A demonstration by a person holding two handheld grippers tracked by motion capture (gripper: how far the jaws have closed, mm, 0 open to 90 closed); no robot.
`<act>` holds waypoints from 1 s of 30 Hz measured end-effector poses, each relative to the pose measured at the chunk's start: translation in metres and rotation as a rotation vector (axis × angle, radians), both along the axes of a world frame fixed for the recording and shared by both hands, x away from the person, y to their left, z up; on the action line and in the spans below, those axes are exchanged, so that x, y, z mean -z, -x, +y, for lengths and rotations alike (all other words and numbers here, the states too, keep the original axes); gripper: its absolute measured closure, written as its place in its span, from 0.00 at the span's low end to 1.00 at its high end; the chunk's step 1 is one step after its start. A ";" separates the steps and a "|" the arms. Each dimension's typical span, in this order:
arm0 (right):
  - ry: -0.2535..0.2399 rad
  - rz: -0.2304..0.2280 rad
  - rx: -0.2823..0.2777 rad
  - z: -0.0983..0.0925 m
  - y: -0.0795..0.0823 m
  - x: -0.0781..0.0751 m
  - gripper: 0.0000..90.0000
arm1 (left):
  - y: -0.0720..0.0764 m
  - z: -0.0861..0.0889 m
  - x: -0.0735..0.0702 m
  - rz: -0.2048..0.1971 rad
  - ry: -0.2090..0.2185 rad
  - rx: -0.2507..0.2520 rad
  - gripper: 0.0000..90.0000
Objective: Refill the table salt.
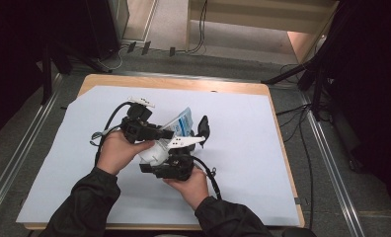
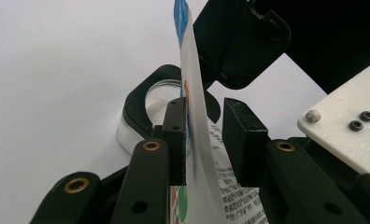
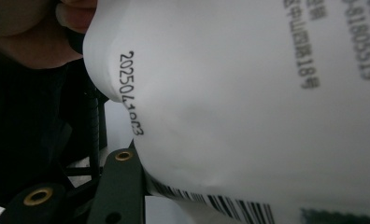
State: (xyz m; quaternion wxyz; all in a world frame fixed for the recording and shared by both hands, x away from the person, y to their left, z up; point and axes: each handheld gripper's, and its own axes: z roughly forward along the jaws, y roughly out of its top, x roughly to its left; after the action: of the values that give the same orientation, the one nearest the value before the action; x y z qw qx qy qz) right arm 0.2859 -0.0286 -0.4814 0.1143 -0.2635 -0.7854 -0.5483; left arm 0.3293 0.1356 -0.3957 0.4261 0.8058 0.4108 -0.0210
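White, printed plastic film: a pouch [image 2: 199,140] stands edge-on between the left gripper [image 2: 211,140]'s jaws, narrowly parted, one pad against the film, the other just clear. The right gripper [image 1: 176,163] seems to grip the pouch's lower, bulging end; the right gripper view has film pressed against one jaw, the other hidden, so I cannot tell for sure. The pouch [image 1: 181,126] is held above the pale sheet [image 1: 243,163] on the table. It looks light, soft and slippery, probably best pinched along the flat sealed edge.

White pouch [image 3: 248,98] hides the right tongs' far jaw.
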 end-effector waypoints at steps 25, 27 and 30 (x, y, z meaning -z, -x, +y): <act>0.003 0.012 -0.003 -0.001 -0.002 -0.001 0.66 | 0.000 0.000 -0.001 0.002 -0.004 0.008 0.82; 0.003 0.013 -0.003 -0.001 -0.001 -0.001 0.66 | 0.000 0.000 -0.001 0.003 -0.004 0.010 0.83; 0.004 0.012 -0.008 0.000 -0.001 -0.001 0.66 | 0.001 0.000 -0.001 0.004 -0.012 0.009 0.85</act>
State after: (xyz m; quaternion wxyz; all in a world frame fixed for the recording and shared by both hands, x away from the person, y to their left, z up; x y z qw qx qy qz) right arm 0.2872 -0.0291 -0.4802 0.1206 -0.2640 -0.7867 -0.5449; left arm 0.3285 0.1355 -0.3945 0.4201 0.8101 0.4083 -0.0220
